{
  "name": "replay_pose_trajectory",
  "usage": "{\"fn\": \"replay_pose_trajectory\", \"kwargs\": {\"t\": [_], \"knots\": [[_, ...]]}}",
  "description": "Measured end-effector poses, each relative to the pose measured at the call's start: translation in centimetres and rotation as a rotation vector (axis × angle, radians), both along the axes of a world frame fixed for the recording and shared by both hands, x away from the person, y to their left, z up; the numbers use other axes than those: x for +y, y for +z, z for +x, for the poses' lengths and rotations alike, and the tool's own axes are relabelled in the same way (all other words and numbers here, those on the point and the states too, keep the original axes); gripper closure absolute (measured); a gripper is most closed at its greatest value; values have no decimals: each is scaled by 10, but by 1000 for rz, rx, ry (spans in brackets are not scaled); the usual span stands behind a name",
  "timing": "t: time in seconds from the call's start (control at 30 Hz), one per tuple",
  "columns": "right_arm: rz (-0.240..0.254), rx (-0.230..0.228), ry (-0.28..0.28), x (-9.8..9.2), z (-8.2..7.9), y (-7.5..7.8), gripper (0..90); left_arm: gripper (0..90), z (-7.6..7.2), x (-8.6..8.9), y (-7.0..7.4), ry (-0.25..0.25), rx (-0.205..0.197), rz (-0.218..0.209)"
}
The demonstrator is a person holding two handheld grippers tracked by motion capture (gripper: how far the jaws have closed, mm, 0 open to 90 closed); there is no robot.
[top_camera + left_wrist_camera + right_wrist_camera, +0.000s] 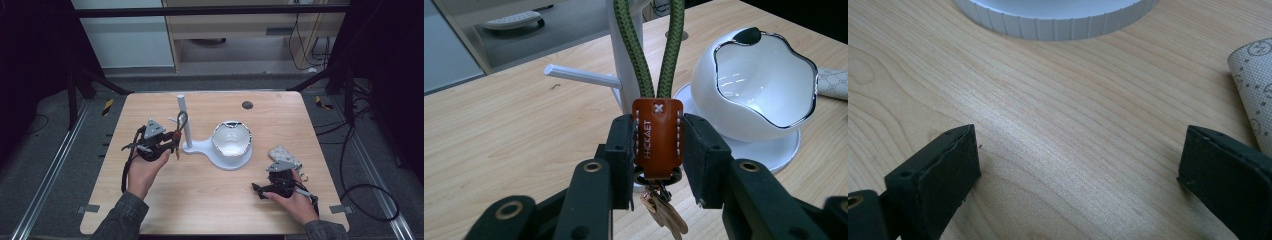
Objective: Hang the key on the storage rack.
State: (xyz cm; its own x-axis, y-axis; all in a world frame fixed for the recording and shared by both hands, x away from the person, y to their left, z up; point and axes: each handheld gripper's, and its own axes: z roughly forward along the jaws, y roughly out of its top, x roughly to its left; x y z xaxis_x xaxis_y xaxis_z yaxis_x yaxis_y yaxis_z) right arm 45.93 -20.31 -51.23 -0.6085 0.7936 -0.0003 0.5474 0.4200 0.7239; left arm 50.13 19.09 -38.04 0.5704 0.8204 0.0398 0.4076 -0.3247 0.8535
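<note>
Orange key fob [657,137] clamped inside left hand-held gripper [657,150] (keys dangling below).

Table [200,200]: stand [185,125] upright near centre, a side peg [581,76] sticking out toward the left. Bowl [231,140] just right of the post, on the same base [227,161]. Keyring strap [657,137] between the left gripper [657,150] pads, left of the post; its cord loop [651,45] rises in front of the post, keys [664,210] hang below. Right gripper [1078,165] at near right over bare table; pouch [283,154] just behind it.
</note>
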Motion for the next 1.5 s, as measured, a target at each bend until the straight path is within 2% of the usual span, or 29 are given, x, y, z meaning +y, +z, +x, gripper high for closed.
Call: {"fn": "replay_pose_trajectory", "kwargs": {"t": [0.3, 0.53, 1.3, 1.5], "knots": [[0, 0, 1, 0, 0, 0, 29, 659, 4, -6, -8, 10, -2, 8], [0, 0, 1, 0, 0, 0, 29, 657, 7, -6, -17, 22, -1, -20], [-1, -3, 2, 0, 0, 0, 29, 650, 16, -15, -24, 25, 4, -27], [0, -1, 2, 0, 0, 0, 28, 598, 13, -15, -24, 29, -1, -22]]}}
